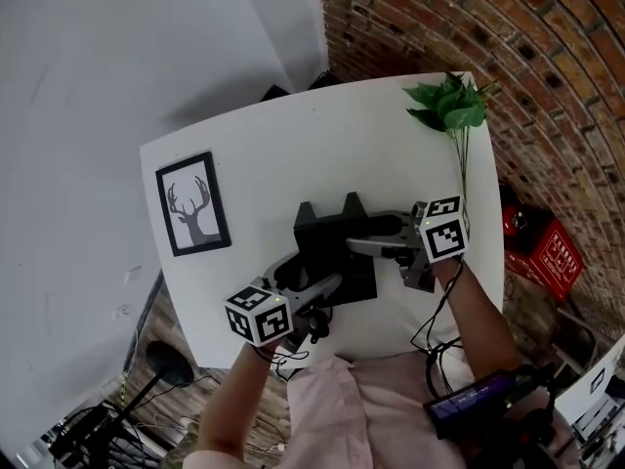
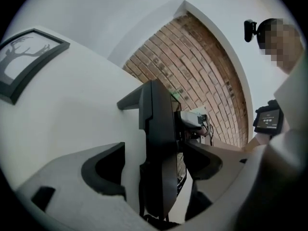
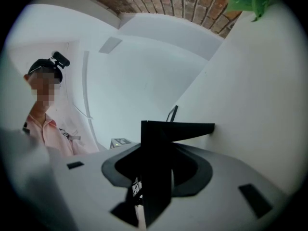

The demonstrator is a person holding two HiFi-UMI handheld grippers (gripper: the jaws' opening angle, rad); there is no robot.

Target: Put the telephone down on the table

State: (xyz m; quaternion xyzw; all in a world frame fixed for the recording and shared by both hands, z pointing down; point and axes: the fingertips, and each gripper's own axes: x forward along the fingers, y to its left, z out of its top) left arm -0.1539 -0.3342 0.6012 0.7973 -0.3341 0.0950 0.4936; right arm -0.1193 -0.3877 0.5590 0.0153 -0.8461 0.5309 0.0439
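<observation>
Left gripper view shows the left gripper (image 2: 155,153) released, fingers apart either side of the phone (image 2: 161,124). The right gripper (image 3: 158,167) has its fingers clenched on it over the desk (image 1: 273,154).

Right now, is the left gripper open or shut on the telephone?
Open. The left gripper has its fingers spread wide, with the telephone standing between them and a gap showing on each side.

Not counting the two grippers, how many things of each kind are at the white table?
Telephone: 1
Framed deer picture: 1
Green plant: 1
Total: 3
</observation>
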